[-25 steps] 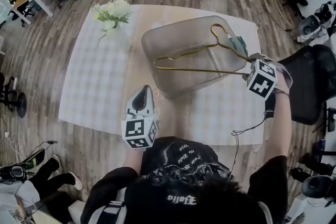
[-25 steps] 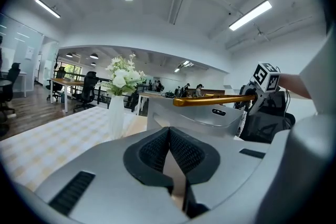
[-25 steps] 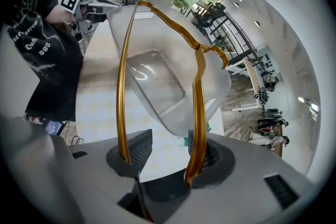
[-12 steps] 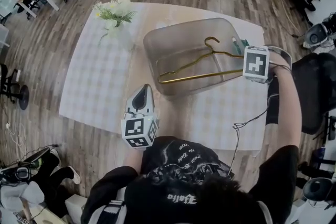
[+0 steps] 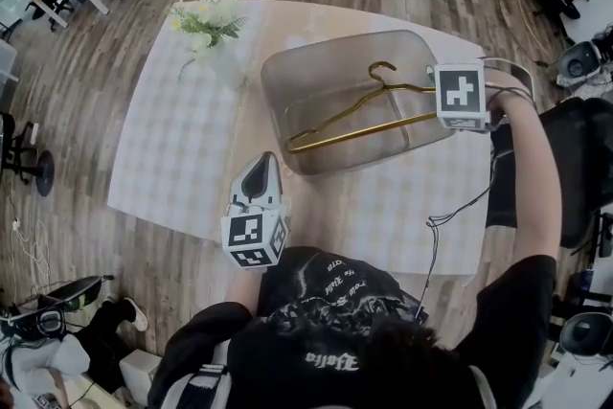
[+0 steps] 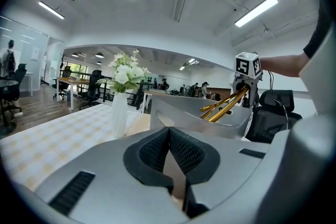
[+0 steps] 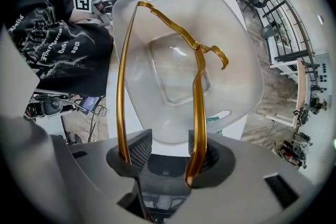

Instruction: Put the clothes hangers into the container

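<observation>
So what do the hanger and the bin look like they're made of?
Hanger: likely metal wire, thin, with a shiny gold finish that catches the light. Bin: likely plastic, translucent smoky grey, since the table shows faintly through its walls.

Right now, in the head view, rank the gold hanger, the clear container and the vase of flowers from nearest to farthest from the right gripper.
1. Gold hanger: held by the right gripper, reaching left.
2. Clear container: under the hanger.
3. Vase of flowers: farthest left, beyond the container.
</observation>
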Available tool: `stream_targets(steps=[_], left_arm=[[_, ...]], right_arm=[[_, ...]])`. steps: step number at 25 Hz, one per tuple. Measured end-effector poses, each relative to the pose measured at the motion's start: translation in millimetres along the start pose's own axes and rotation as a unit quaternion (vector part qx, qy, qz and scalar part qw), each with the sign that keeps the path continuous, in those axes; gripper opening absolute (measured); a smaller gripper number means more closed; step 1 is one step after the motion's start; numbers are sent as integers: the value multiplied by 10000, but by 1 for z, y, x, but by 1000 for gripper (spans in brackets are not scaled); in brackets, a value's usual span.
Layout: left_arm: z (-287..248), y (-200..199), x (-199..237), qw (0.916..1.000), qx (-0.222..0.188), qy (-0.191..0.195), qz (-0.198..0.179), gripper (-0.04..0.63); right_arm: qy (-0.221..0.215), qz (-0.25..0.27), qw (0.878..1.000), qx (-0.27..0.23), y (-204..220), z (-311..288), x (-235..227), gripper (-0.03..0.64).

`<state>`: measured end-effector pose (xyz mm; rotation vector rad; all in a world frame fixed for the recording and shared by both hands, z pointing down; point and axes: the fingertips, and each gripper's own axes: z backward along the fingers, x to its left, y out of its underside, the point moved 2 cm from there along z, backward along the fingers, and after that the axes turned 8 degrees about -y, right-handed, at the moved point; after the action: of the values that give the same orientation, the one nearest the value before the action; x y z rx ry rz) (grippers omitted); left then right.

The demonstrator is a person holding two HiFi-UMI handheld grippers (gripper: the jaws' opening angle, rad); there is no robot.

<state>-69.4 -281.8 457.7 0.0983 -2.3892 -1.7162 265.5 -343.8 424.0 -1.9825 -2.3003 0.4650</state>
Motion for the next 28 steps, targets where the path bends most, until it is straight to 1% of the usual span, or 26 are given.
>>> stream_targets(steps=[6,12,15,22,28], left_arm=[[-1,1,5,10000,-3,-77,20,20],[-2,1,9,9999,27,-120,11,20],[-2,2,8,9999,40,-129,8,20],[-1,6,10,9998,95,-159,41,20],[-1,9,14,9997,121,-210,56,20]], right_arm=[[14,19,10000,62,-9,-1,-15,227],[-361,-80,9991,194,-14,-23,-19,227],[-469,-73,9985,280,-16,-32,-19,229],[-519,11,9962,702,-27,-43,-26,230],[-633,30,9936,934,-36,-59,-31,232]])
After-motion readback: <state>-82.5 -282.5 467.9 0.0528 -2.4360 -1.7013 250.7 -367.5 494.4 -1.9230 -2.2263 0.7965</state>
